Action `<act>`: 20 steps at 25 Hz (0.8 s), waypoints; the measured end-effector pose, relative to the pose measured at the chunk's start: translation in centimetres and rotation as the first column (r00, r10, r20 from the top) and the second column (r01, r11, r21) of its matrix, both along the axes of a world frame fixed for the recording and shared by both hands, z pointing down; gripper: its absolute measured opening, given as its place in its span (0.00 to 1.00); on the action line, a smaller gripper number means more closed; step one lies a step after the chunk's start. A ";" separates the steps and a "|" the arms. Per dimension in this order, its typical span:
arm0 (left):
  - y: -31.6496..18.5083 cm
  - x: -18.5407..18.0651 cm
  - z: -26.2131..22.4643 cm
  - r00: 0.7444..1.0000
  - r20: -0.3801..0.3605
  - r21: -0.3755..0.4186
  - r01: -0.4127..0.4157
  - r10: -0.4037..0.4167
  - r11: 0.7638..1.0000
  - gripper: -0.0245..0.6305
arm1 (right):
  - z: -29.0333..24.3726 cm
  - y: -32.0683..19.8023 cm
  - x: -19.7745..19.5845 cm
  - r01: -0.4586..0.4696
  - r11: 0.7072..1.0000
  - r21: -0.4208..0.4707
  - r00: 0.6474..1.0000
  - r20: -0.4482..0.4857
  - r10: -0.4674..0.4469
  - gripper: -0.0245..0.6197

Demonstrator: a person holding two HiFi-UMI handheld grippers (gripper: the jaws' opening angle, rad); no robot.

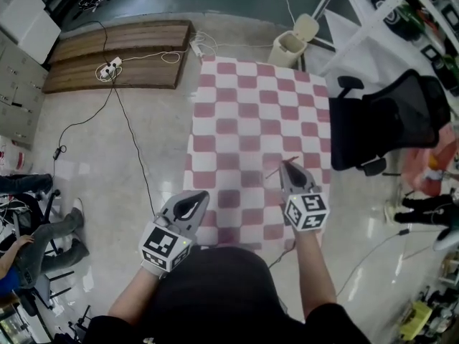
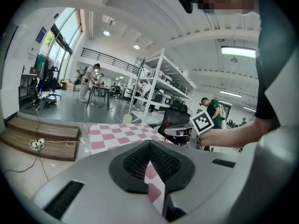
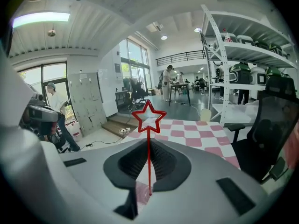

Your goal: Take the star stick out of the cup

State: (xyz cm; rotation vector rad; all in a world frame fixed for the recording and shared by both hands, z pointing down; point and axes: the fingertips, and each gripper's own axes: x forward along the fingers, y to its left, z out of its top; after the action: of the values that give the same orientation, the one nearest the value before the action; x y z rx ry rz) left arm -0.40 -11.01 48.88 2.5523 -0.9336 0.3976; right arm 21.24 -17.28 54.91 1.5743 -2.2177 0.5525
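Note:
A thin red stick with an outlined star (image 3: 149, 116) at its tip stands upright between the jaws of my right gripper (image 3: 149, 141), which are shut on its lower shaft. From the head view, the right gripper (image 1: 287, 165) hovers over the near right part of the pink-and-white checkered table (image 1: 244, 99), and the stick (image 1: 280, 169) juts out to the left of its tip. My left gripper (image 1: 201, 194) hangs at the table's near left edge with nothing in it; only a thin slit shows between its jaws (image 2: 150, 160). No cup shows clearly in any view.
A black office chair (image 1: 387, 120) stands against the table's right side. A white bin (image 1: 292, 45) sits beyond the far edge. Wooden platforms (image 1: 115, 52) with a power strip and cables lie at far left. A seated person's legs (image 1: 43, 235) are at left.

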 end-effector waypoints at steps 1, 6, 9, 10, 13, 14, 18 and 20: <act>0.1 0.1 -0.2 1.000 -0.004 0.005 -0.007 0.007 1.000 0.10 | -0.6 0.4 -0.1 -0.003 1.000 0.012 1.000 0.000 0.003 0.08; 0.5 0.9 -1.2 0.999 -0.022 0.038 -0.048 0.049 0.998 0.10 | -4.4 2.9 -0.4 -0.026 0.995 0.095 1.000 -0.006 0.027 0.08; 0.6 1.2 -1.8 0.996 -0.040 0.055 -0.071 0.074 0.996 0.10 | -6.8 4.7 -0.7 -0.049 0.988 0.148 0.999 0.008 0.049 0.08; 0.6 1.3 -2.0 0.995 -0.047 0.061 -0.081 0.084 0.995 0.10 | -7.6 5.3 -0.7 -0.061 0.985 0.164 0.998 0.013 0.059 0.08; 0.7 1.9 -2.7 0.990 -0.069 0.074 -0.116 0.121 0.991 0.10 | -10.0 7.4 -0.6 -0.094 0.974 0.206 0.996 0.024 0.091 0.08; 0.8 2.1 -2.9 0.988 -0.075 0.076 -0.127 0.133 0.989 0.10 | -10.7 8.2 -0.4 -0.107 0.970 0.217 0.994 0.027 0.103 0.08; 1.2 2.8 -3.3 0.981 -0.090 0.076 -0.165 0.172 0.983 0.10 | -12.8 11.2 0.7 -0.179 0.950 0.256 0.984 0.040 0.175 0.08; 1.3 3.3 -3.3 0.976 -0.095 0.075 -0.189 0.195 0.979 0.10 | -13.3 12.6 1.1 -0.214 0.940 0.267 0.977 0.048 0.209 0.08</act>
State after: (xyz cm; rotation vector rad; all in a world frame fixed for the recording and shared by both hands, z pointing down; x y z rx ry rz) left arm 2.86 -9.71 45.62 2.7053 -0.6759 0.2911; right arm 22.33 -4.64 41.63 1.9704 -2.2268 0.3310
